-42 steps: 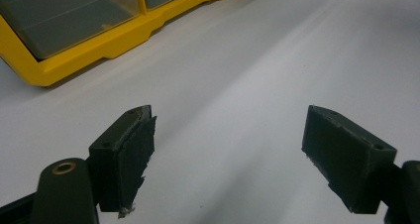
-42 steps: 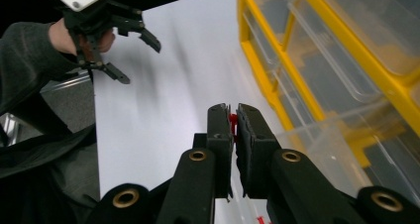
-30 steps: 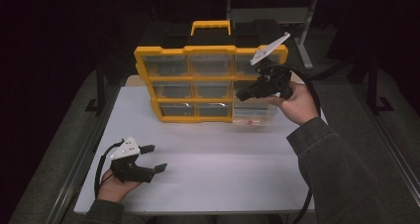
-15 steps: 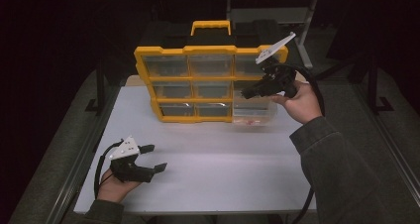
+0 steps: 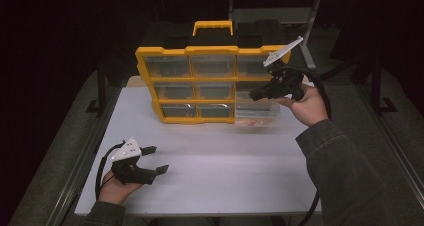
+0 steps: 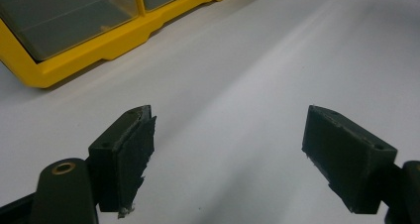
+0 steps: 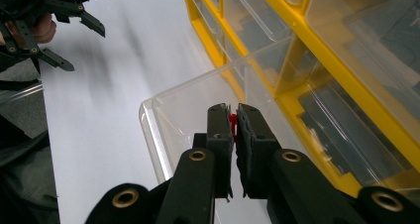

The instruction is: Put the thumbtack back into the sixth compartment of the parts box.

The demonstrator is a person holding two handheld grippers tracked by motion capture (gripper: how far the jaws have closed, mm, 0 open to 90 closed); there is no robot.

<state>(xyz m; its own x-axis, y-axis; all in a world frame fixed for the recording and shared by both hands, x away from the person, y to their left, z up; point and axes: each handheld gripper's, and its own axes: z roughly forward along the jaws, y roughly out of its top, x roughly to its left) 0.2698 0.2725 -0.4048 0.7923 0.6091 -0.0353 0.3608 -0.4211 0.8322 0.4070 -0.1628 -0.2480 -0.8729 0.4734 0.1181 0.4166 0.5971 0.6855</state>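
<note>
A yellow organizer [image 5: 195, 81] with clear drawers stands upright at the back of the white table [image 5: 225, 161]. One clear drawer [image 5: 257, 117] is pulled out at its bottom right, and faint reddish specks show inside. My right gripper [image 5: 253, 95] hovers just above that drawer. In the right gripper view it [image 7: 234, 116] is shut on a small red piece [image 7: 233, 122] over the drawer's rim [image 7: 163, 115]. My left gripper [image 5: 157, 159] rests low at the table's front left, jaws wide open [image 6: 228, 149] with nothing between them.
A yellow carry handle [image 5: 212, 26] tops the organizer, with a dark case behind it. A metal stand [image 5: 272, 13] is at the far back. A black cable [image 5: 325, 101] trails from the right gripper past the sleeve. Bare white tabletop lies between the two hands.
My right gripper has drifted slightly to the right beside the organizer, still closed on the red piece. The left gripper has stayed where it was.
</note>
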